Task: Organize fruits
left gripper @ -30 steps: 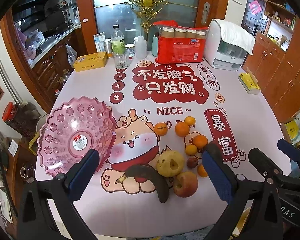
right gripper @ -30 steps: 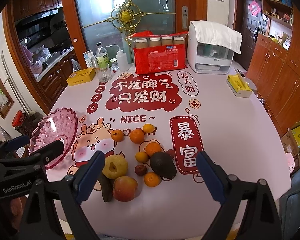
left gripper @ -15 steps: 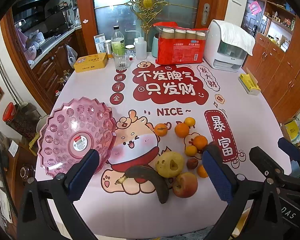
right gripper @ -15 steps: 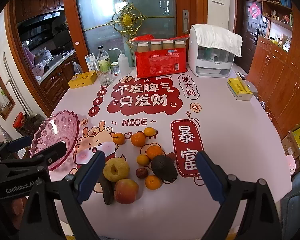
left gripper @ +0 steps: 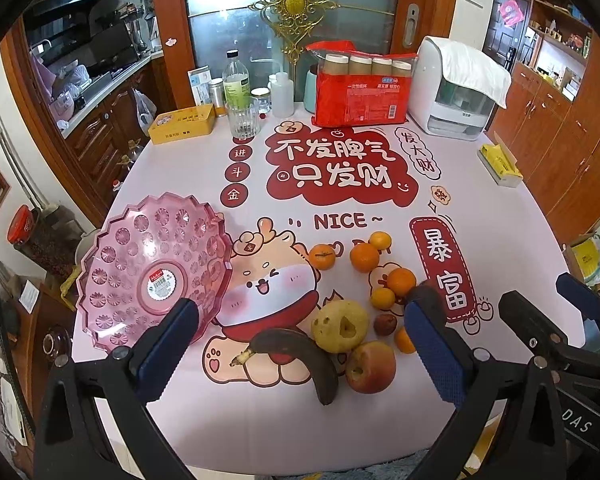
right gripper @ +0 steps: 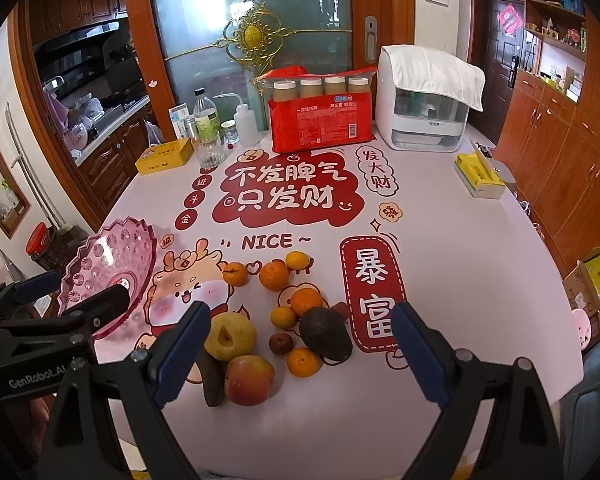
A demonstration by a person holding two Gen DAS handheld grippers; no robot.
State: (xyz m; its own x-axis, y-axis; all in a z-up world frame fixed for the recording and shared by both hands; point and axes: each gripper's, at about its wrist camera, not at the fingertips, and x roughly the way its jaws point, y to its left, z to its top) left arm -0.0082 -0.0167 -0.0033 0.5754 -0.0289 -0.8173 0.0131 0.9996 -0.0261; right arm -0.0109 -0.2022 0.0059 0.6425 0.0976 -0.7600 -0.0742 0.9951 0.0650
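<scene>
An empty pink plastic fruit bowl [left gripper: 140,240] [right gripper: 108,264] sits at the table's left edge. To its right lies a cluster of fruit: several oranges [left gripper: 364,256] [right gripper: 274,276], a yellow pear [left gripper: 340,324] [right gripper: 230,334], a red apple [left gripper: 370,366] [right gripper: 249,380], a blackened banana [left gripper: 300,348] [right gripper: 212,380], a small red date [left gripper: 385,324] [right gripper: 281,343] and an avocado [right gripper: 324,332]. My left gripper [left gripper: 303,300] hovers open over the near edge, in front of the pear and banana. My right gripper [right gripper: 300,310] is open too, framing the fruit pile, holding nothing.
At the table's far end stand a red pack of paper cups [left gripper: 360,96], a white appliance under a cloth [left gripper: 456,92], a bottle [left gripper: 236,84], a glass [left gripper: 243,120] and a yellow tin [left gripper: 182,124]. A yellow tissue box [left gripper: 500,164] lies near the right edge.
Almost nothing differs: both grippers stay open and nearly still above the near edge, with only a slight drift in the right wrist view. No fruit has moved.
</scene>
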